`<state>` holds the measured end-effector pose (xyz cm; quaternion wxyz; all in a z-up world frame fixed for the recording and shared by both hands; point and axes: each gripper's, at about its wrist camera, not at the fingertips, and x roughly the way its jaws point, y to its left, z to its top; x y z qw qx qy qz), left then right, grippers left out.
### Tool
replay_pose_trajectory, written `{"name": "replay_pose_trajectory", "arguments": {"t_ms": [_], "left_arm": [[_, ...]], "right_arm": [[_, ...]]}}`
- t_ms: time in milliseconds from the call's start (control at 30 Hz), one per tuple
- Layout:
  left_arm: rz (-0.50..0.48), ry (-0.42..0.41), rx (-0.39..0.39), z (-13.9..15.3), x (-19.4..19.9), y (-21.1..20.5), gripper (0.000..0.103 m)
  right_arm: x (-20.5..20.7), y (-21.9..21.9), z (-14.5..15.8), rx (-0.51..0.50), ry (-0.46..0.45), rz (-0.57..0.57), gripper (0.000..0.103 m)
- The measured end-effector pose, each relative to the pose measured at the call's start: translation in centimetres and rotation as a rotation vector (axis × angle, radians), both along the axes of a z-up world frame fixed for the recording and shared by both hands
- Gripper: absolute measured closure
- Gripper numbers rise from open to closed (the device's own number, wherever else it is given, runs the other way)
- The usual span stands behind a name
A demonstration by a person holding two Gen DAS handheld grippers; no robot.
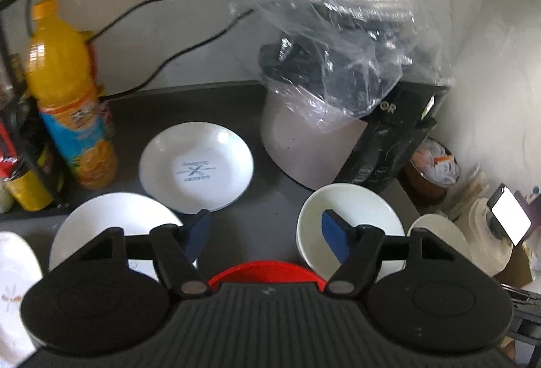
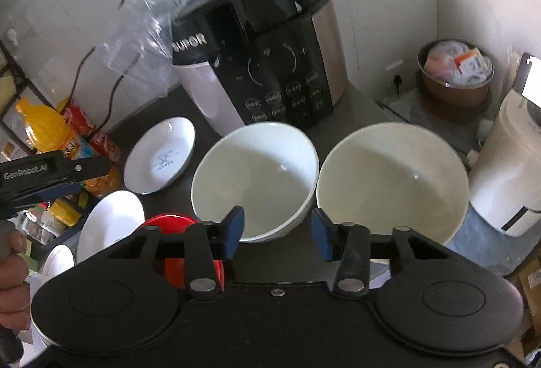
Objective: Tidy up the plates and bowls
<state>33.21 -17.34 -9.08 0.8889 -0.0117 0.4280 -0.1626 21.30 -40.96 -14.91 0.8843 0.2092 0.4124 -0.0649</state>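
Both claws are poised over the dark table, nothing gripped. The left claw (image 1: 265, 234) is held partly open above the red plate (image 1: 267, 270); the right claw (image 2: 275, 234) is held narrower beside the white ceramic bowl (image 2: 255, 178). A reach is judged underway; rims must be straddled next.

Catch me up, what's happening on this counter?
A person is sorting dishes with two hand-held grippers. The left hand-held gripper hangs open over the red dish, near one white bowl. The right hand-held gripper is open at the bowl beside a second bowl. Nothing is held yet.
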Motion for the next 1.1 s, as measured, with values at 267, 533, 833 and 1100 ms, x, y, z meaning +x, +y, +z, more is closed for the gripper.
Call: {"name": "replay_pose_trajectory", "arguments": {"t_ms": [267, 533, 833, 1100], "left_arm": [[-0.069, 0.059, 0.016, -3.0, 3.0, -1.7, 0.042], [-0.119, 0.129, 0.044, -6.4, 5.5, -3.7, 0.049], [-0.147, 0.156, 0.072, -9.1, 7.1, -5.7, 0.062], [-0.175, 0.163, 0.062, -10.5, 7.4, -6.5, 0.088]], "right_arm": [[2.4, 0.6, -2.1, 0.032, 0.050, -0.009, 0.062], [4.5, 0.9, -3.8, 0.063, 0.105, -0.028, 0.064], [5.1, 0.6, -3.6, 0.072, 0.149, -0.036, 0.065], [5.0, 0.3, -5.4, 0.116, 0.190, -0.068, 0.065]]}}
